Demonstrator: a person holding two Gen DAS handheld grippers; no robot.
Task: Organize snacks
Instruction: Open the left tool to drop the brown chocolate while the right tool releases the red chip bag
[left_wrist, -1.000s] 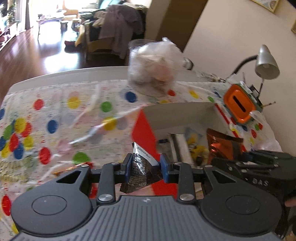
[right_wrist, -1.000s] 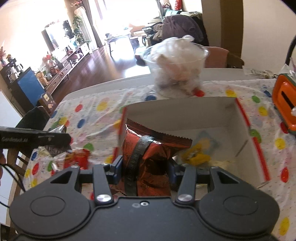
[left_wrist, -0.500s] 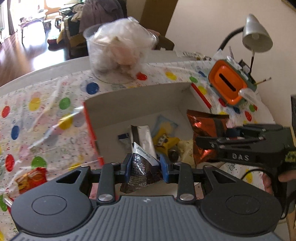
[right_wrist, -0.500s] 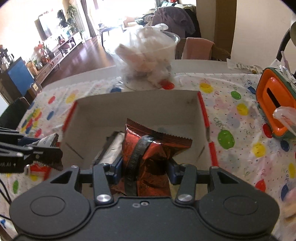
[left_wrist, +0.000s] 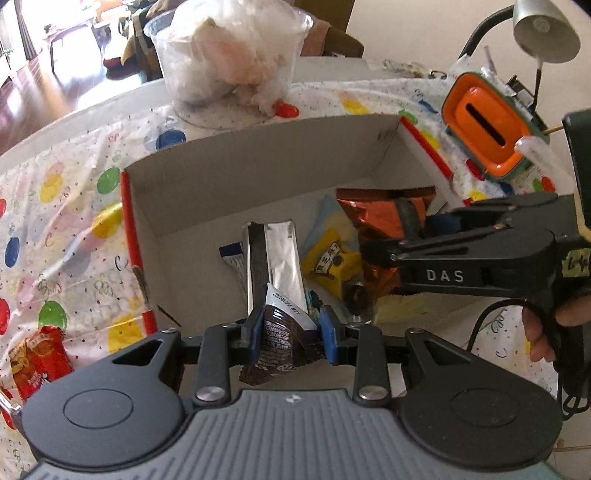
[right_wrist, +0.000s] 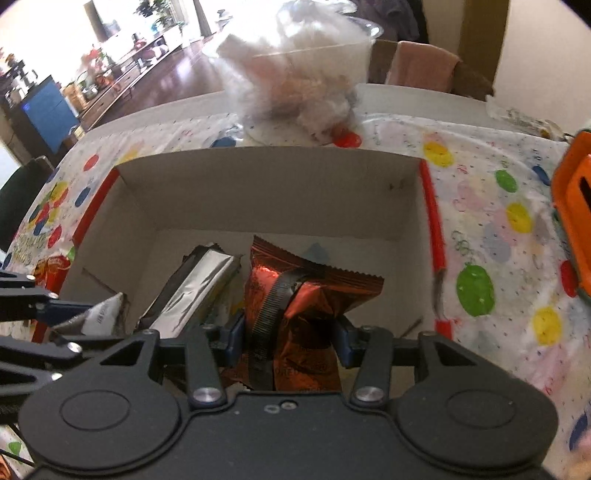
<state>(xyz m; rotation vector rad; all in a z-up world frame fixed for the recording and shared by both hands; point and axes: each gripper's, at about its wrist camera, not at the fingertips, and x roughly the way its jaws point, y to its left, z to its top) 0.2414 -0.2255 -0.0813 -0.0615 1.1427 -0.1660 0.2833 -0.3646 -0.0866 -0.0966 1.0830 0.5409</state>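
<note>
Over box (left_wrist: 258, 173): left hand-held gripper (left_wrist: 290, 338) clamps dark packet (left_wrist: 282, 332); right hand-held gripper (right_wrist: 290, 341) clamps red packet (right_wrist: 306, 299).

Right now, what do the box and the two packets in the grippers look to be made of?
Box: matte grey cardboard, red outside, going by its dull folded walls. Orange packet in the right gripper: shiny metallic film, crinkled, with a serrated seal. Dark packet in the left gripper: glossy printed film, probably plastic.
</note>
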